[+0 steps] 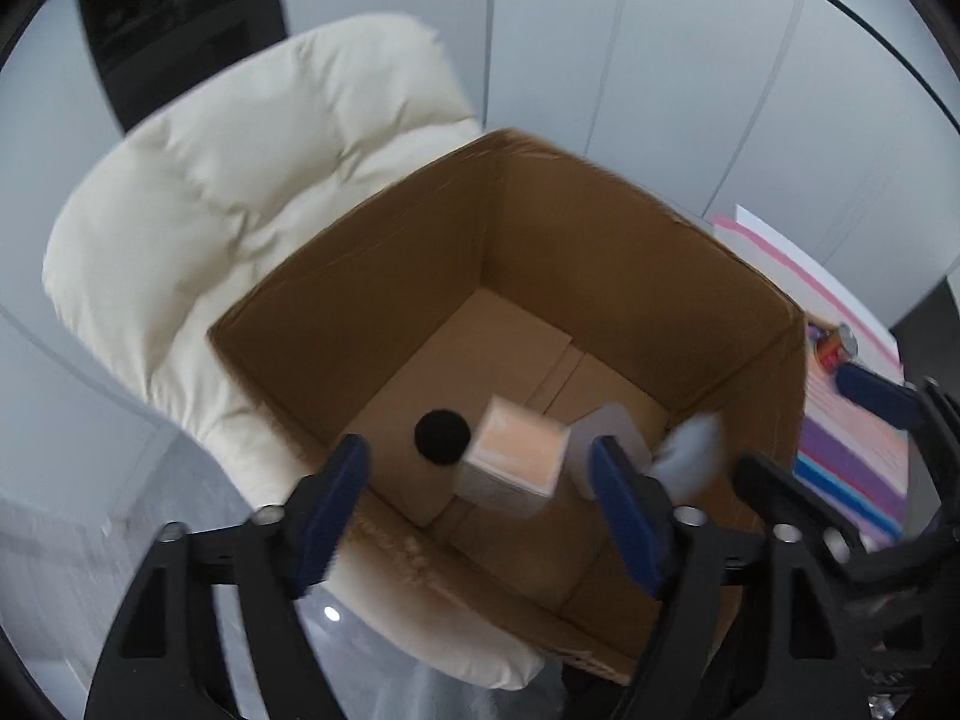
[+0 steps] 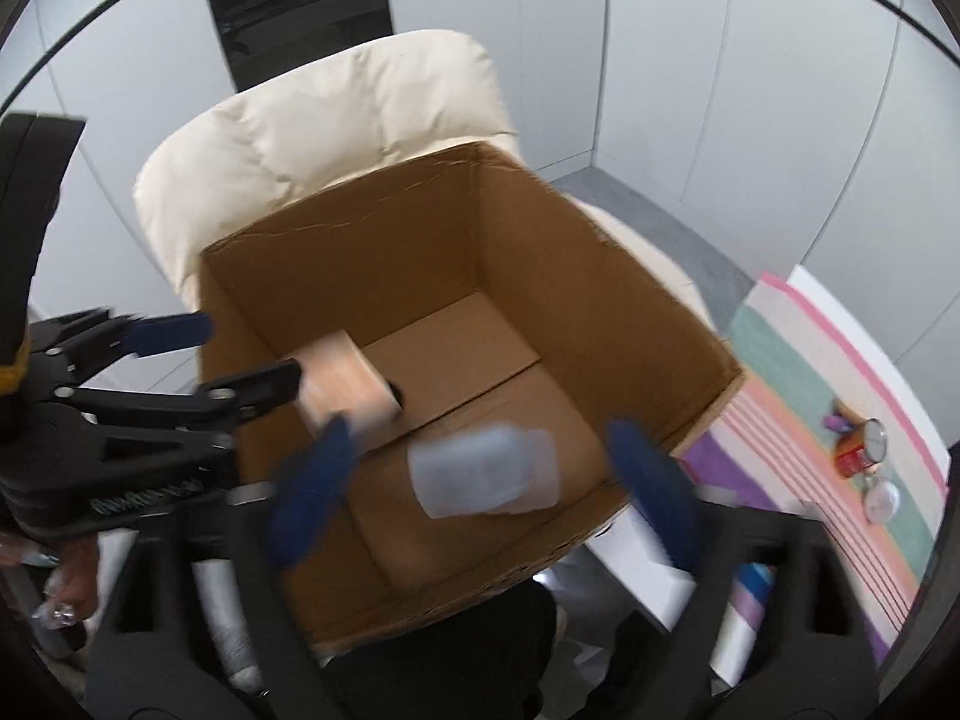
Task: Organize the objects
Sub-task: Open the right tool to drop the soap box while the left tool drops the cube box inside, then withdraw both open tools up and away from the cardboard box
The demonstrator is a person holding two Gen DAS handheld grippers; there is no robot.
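An open cardboard box (image 1: 630, 252) sits on a cream padded chair (image 1: 240, 180). My left gripper (image 1: 480, 498) is open over the box's near edge; a blurred peach-and-white carton (image 1: 516, 456) is free between its fingers, over the box. A black disc (image 1: 442, 437) lies on the box floor, a white round item (image 1: 606, 426) beside it. My right gripper (image 2: 480, 480) is open above the box (image 2: 600, 276); a blurred pale blue bottle (image 2: 486, 471) is free between its fingers. The carton (image 2: 345, 384) shows by the left gripper (image 2: 252, 360).
A striped cloth (image 2: 798, 384) lies on a surface to the right of the box, with a red can (image 2: 861, 447) and small items on it. The can also shows in the left wrist view (image 1: 834, 348). White wall panels stand behind the chair.
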